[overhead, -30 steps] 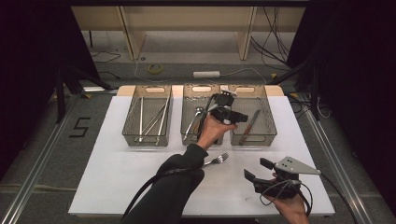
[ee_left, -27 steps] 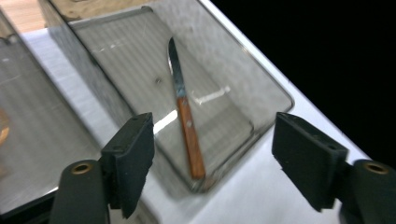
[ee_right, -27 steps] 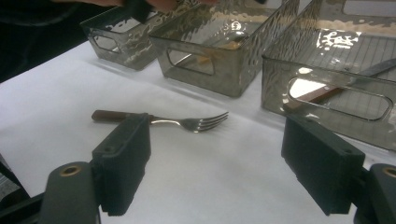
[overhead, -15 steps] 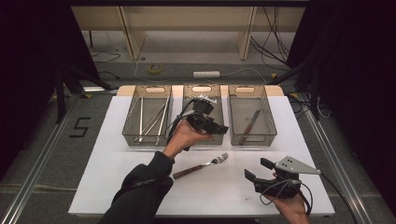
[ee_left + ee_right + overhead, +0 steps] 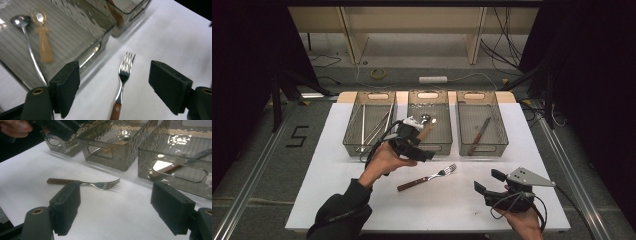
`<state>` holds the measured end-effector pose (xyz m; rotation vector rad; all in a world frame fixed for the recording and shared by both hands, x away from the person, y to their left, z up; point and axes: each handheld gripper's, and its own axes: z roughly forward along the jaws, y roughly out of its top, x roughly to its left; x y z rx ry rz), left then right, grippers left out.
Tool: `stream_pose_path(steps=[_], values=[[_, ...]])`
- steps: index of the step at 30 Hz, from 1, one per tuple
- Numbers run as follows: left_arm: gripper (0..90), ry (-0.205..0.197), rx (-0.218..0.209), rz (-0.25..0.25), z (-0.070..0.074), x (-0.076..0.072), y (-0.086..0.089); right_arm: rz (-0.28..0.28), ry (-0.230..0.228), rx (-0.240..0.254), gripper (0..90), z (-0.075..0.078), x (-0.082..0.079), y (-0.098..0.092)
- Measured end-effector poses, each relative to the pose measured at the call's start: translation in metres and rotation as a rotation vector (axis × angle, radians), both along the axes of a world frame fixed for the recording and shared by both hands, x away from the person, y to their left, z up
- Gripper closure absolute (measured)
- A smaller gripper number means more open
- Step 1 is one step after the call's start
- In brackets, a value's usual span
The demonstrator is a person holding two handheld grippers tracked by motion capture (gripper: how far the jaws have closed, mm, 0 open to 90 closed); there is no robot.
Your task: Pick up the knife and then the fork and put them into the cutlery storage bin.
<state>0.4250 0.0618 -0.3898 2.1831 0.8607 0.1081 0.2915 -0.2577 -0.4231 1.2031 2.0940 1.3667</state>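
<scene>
Fingers of the right gripper [image 5: 488, 182] stand wide apart and empty at the near right of the white bench [image 5: 327, 175], held low over its surface. In the right gripper view the fork [image 5: 97, 184] lies flat on the bench just beyond these fingers, tines toward the trays.

Fingers of the left gripper [image 5: 422, 152] are likewise spread wide with nothing between them; the jaws have just been opening. This gripper hangs above the bench in front of the middle tray [image 5: 430, 145], and in the left gripper view the fork [image 5: 123, 82] lies in the gap ahead of the fingers, untouched, wooden handle nearest and tines pointing away.

In the high view the fork [image 5: 428, 177] rests near the bench centre, between the two grippers, clear of the trays.

Farther back, three clear trays stand side by side. The middle tray holds a metal spoon [image 5: 29, 48] and a pale plastic spoon [image 5: 42, 40]. The right tray [image 5: 482, 148] holds a wood-handled knife [image 5: 479, 135]. The left tray [image 5: 353, 145] holds long thin utensils whose kind cannot be told.
</scene>
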Motion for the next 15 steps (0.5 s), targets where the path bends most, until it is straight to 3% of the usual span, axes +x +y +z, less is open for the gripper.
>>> stream_pose_path(steps=[2, 3, 11, 15], values=[[24.4, 0.01, 0.066, -0.01, -0.005, -0.003, 0.004, 0.0, 0.0, -0.002, 24.9, 0.0, 0.0, 0.0], [24.3, -0.003, 0.088, -0.005, -0.006, -0.005, 0.005, 0.001, -0.002, -0.003, 24.9, 0.0, 0.0, 0.001], [25.0, 0.003, 0.133, -0.03, -0.009, -0.016, 0.014, 0.009, -0.003, -0.013, 24.9, 0.0, 0.0, 0.003], [26.5, 0.015, 0.187, -0.06, -0.014, -0.02, 0.014, 0.008, 0.001, -0.013, 24.9, 0.0, -0.001, 0.002]])
